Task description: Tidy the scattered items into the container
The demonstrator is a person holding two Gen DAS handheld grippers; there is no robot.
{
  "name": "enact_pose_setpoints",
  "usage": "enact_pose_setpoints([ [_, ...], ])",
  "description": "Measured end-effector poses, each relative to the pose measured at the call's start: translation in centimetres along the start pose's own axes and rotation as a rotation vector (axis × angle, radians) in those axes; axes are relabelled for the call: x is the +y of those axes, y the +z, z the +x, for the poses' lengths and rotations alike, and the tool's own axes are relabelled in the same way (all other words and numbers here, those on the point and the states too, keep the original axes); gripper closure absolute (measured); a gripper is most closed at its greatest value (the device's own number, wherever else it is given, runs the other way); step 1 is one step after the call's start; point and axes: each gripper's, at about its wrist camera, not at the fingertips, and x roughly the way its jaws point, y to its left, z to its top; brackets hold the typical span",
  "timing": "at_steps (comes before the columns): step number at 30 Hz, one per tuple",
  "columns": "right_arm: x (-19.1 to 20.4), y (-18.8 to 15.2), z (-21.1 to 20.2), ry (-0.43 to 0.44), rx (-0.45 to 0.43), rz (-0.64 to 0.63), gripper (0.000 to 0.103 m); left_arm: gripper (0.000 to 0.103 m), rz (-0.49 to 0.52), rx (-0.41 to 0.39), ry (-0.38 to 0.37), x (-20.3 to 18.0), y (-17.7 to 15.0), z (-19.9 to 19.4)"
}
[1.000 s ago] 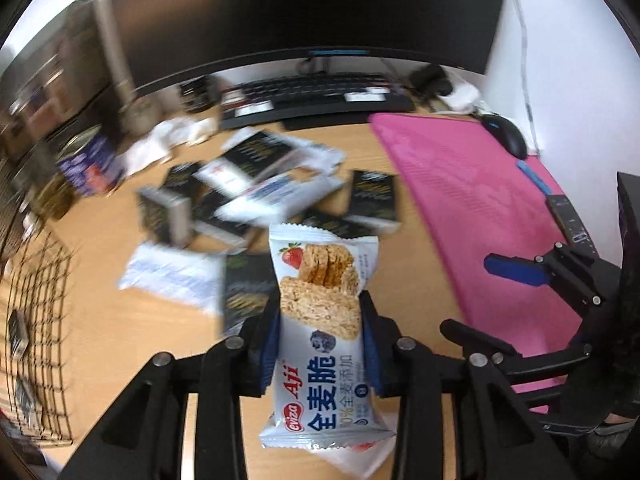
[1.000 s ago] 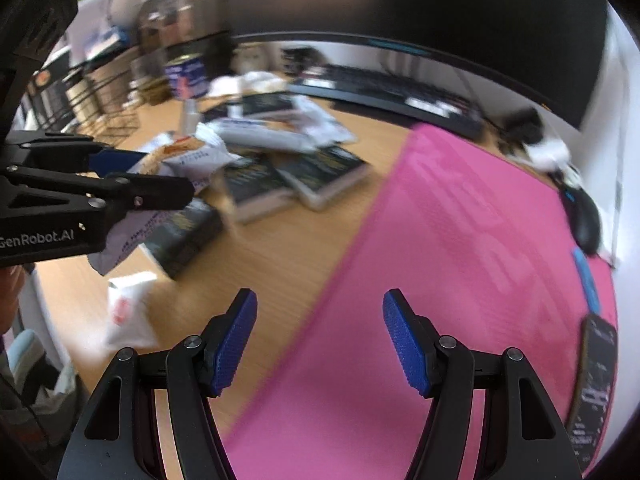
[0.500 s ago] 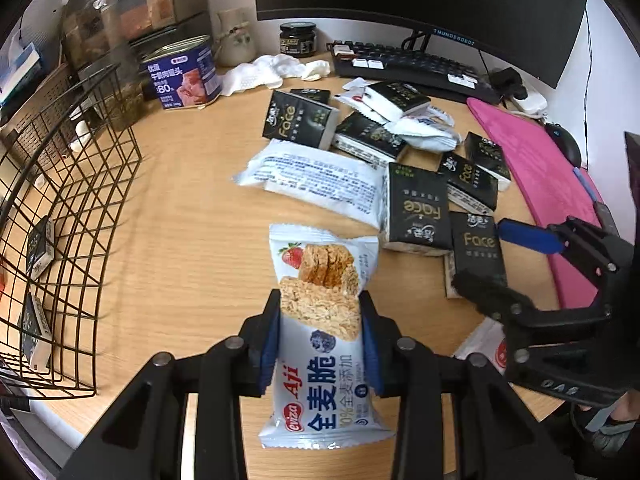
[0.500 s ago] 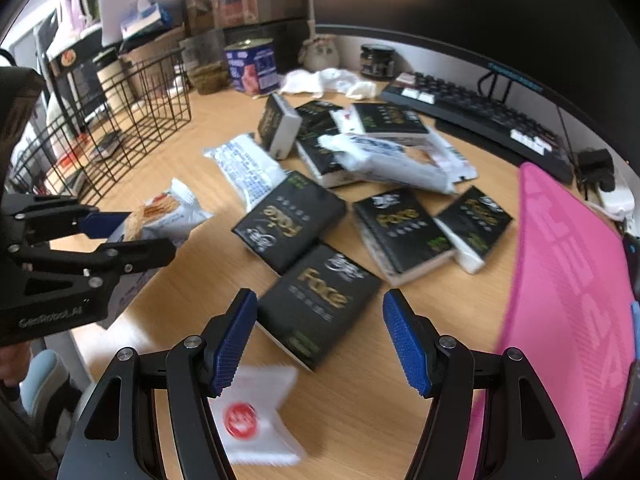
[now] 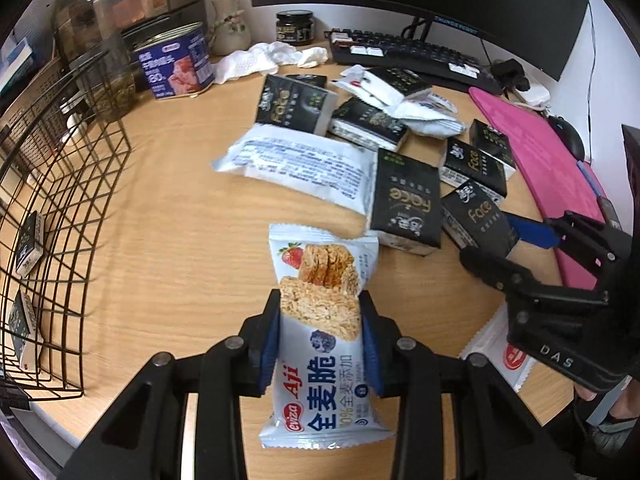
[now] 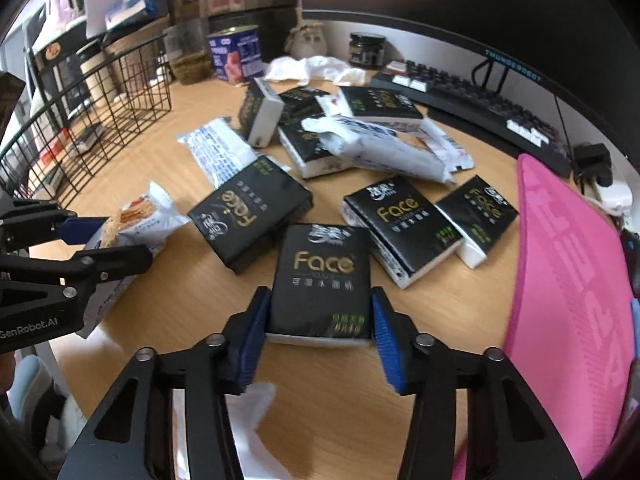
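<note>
My left gripper is shut on a white biscuit packet with a strawberry picture, held above the wooden desk. The wire basket stands to its left with small packs inside. In the right wrist view a black "Face" tissue pack lies flat on the desk between the blue pads of my right gripper. Its jaws are closing, and both pads sit against the pack's long sides. The left gripper with its packet shows at the left edge there.
Several more black tissue packs and white wrapped packets lie scattered mid-desk. A blue can, a jar, a keyboard and a monitor stand behind. A pink mat covers the right side. A white sachet lies near the front edge.
Both grippers swung left from the pink mat to the scattered packs, then settled. The right gripper came down around a black tissue pack and its jaws narrowed onto it. The left kept hold of the biscuit packet.
</note>
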Motion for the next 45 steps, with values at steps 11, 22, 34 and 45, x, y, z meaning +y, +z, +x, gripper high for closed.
enact_pose_setpoints([
  [11,0.1,0.4,-4.0,0.009,-0.079,-0.018,0.057,0.064,0.008,-0.073,0.007,-0.1,1.3,-3.2],
  [22,9.6,8.6,-8.1,0.15,-0.218,-0.229,0.057,0.064,-0.134,-0.282,0.086,8.1,2.5,-12.4],
  [34,24.9,16.8,-4.3,0.37,-0.191,-0.398,0.057,0.064,-0.412,-0.278,0.252,22.9,-0.7,-13.7],
  [45,26.8,17.1,-2.4,0.336,-0.183,-0.409,0.055,0.033,-0.438,-0.282,0.336,23.8,-2.2,-13.7],
])
